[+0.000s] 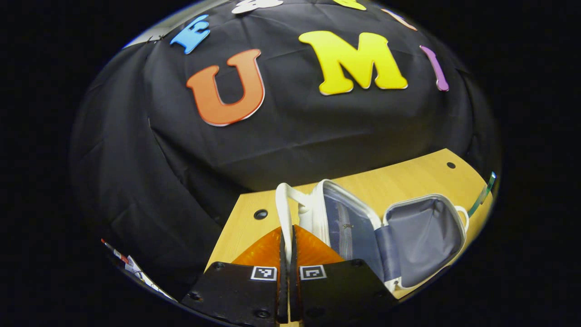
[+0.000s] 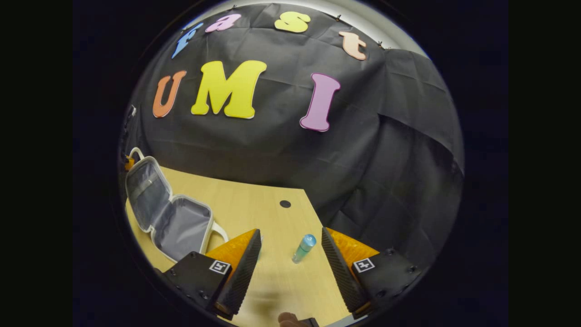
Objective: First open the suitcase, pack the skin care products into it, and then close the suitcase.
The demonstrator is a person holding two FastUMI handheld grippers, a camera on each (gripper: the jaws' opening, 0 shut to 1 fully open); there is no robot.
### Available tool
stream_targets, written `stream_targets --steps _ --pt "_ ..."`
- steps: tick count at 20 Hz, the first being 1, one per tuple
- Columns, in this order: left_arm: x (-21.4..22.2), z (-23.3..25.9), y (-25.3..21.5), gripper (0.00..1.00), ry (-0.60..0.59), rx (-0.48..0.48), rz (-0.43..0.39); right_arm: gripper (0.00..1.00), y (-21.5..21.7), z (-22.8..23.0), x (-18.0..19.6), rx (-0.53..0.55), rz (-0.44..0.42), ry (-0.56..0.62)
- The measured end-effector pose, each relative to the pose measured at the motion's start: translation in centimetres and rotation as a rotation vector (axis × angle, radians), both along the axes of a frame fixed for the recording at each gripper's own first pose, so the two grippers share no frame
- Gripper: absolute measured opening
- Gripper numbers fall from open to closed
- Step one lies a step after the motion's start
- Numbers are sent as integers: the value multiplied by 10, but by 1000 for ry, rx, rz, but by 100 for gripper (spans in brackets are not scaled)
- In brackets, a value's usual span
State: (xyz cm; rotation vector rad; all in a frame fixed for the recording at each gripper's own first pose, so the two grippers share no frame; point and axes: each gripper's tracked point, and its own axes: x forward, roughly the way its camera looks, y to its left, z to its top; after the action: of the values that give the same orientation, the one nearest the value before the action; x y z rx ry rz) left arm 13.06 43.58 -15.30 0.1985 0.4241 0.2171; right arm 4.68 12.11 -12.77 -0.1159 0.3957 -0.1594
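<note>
Left gripper (image 1: 287, 254) fingers clamped on suitcase (image 1: 408, 236) handle (image 1: 285, 213); right gripper (image 2: 290, 254) fingers apart, bottle (image 2: 304, 248) at 12 o'clock, bare tabletop (image 2: 254, 204) around.

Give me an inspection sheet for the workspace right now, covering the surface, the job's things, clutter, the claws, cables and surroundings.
Surface: light wooden table with round dark holes.
Job's things: suitcase lies open on the table, grey lining showing, nothing seen inside. One small bottle with a blue cap lies on the table, outside the suitcase.
Clutter: nothing seen.
Claws: left claw shut on the suitcase's white handle, holding the lid side up. Right claw open, the bottle lying between its fingers but farther ahead, untouched.
Cables: nothing seen.
Surroundings: black cloth wall behind the table.
</note>
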Motion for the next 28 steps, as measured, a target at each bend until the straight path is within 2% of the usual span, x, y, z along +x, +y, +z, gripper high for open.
stream_targets --steps 3,6,10,16,18,20,21,24,25,26,27,28 --pt "-5 -38 26 4 78 -45 68 79 -4 -7 -4 -3 -10 19" --pt "-9 -73 41 5 138 -97 102 79 -8 -13 -7 -19 -19 36" --pt "-15 -126 48 5 229 -219 156 77 -11 -19 -9 -32 -30 54" --pt "-25 -166 51 5 283 -383 167 79 -20 -25 -19 -56 -57 68" --pt "-22 -166 52 9 242 -451 173 79 -22 -24 -22 -61 -61 61" --pt "-27 -172 59 19 225 -481 210 77 -25 -22 -23 -61 -62 52" --pt "-31 -173 63 18 224 -491 230 79 -25 -23 -23 -58 -65 50" --pt "-44 -168 69 48 198 -553 281 78 -26 -24 -21 -41 -64 45" --pt "-49 -164 68 70 187 -570 292 79 -26 -26 -21 -37 -57 42" --pt "-55 -160 66 87 176 -586 301 80 -27 -27 -20 -38 -44 39" --pt "-62 -153 61 85 167 -600 305 80 -27 -30 -19 -45 -30 35" --pt "-66 -147 54 89 157 -613 308 79 -29 -32 -19 -50 -14 30"
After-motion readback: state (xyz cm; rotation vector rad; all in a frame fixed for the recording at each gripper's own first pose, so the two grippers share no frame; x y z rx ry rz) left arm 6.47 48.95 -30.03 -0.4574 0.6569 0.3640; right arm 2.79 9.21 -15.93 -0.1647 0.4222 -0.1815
